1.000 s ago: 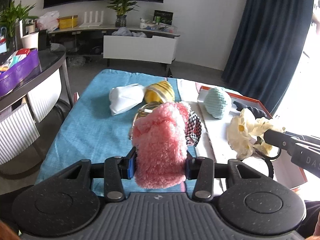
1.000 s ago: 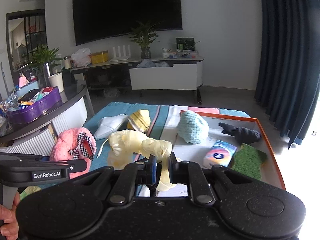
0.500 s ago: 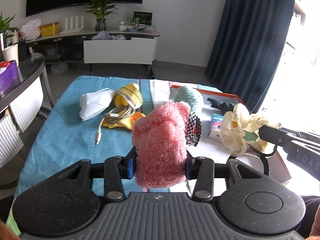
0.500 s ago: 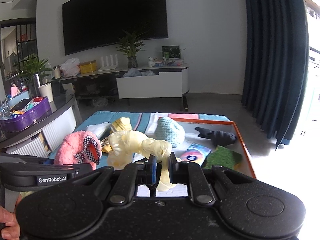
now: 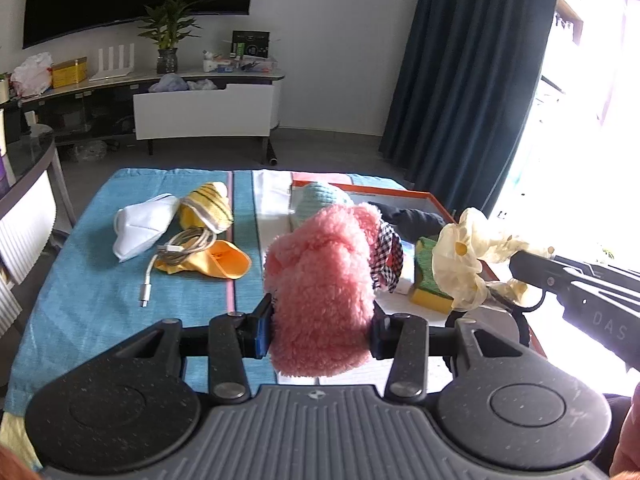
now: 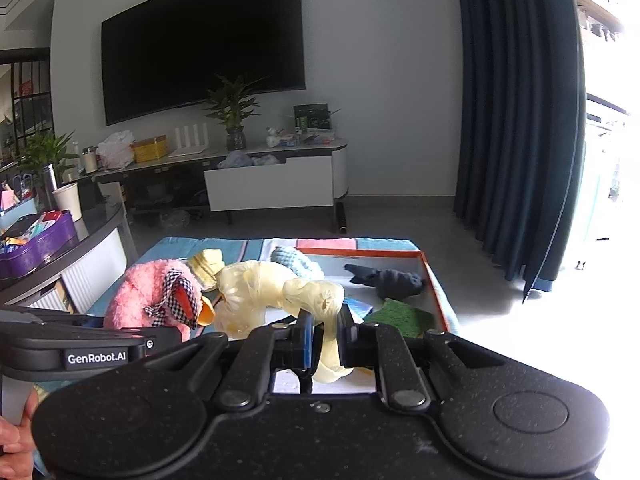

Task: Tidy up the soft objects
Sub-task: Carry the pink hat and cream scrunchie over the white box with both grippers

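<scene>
- Between the left gripper pads: pink plush toy, shaggy pile, clamped at its lower part, lifted clear of the table; black-and-white checked fabric trim on its right side.
- Right gripper: jaws nearly together, pinching a thin neck of a cream latex glove; translucent, crumpled, puffed in lumps, held up in the air.
- Left wrist view shows the same glove at right, hanging off the right gripper's black finger.
- Below both: orange-rimmed shallow tray on a teal woven tablecloth.
- Tray contents: teal knitted lump, dark cloth, green-and-yellow scrub sponge, a colourful packet mostly hidden by the plush.
- On the cloth left of the tray: white folded face mask, yellow knit item with dark stripes, coiled white USB cable lying on an orange-yellow fabric piece.
- Plush's lower edge hidden behind the gripper body; tray's near edge cut off.
- Fingers of the person's hand show at the lower left edge of the right wrist view.
</scene>
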Tool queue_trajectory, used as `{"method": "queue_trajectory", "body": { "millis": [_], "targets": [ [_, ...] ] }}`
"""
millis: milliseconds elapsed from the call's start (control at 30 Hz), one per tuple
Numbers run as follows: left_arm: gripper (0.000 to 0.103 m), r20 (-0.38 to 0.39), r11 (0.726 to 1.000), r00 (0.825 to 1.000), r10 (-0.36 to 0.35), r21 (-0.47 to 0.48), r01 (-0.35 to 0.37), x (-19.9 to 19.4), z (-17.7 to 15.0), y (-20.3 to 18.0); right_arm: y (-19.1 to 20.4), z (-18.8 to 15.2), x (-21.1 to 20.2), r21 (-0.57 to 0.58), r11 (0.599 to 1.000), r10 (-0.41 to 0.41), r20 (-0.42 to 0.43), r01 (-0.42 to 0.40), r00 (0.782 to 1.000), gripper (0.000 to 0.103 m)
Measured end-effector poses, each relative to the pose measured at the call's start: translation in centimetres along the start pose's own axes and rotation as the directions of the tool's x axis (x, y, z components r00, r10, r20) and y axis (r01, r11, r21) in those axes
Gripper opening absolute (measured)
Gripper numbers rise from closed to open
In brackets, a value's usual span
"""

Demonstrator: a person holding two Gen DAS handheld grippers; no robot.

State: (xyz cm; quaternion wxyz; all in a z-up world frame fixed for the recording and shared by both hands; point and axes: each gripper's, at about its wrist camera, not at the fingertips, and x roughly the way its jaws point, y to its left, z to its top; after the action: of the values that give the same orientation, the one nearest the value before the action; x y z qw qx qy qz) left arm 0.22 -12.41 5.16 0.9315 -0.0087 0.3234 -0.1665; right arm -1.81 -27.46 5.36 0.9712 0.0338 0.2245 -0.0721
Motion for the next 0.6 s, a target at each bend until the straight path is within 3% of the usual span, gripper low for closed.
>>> {"method": "queue_trajectory", "body": {
  "millis": [600],
  "targets": [
    [0.045,-0.019,0.997,0.998,-0.057,0.054,0.058,2.3,0.5,-2.5,-3.1,0.0,0.1,0.027,0.997,-0.072,0.004,0.072,0.997,0.015]
  ]
}}
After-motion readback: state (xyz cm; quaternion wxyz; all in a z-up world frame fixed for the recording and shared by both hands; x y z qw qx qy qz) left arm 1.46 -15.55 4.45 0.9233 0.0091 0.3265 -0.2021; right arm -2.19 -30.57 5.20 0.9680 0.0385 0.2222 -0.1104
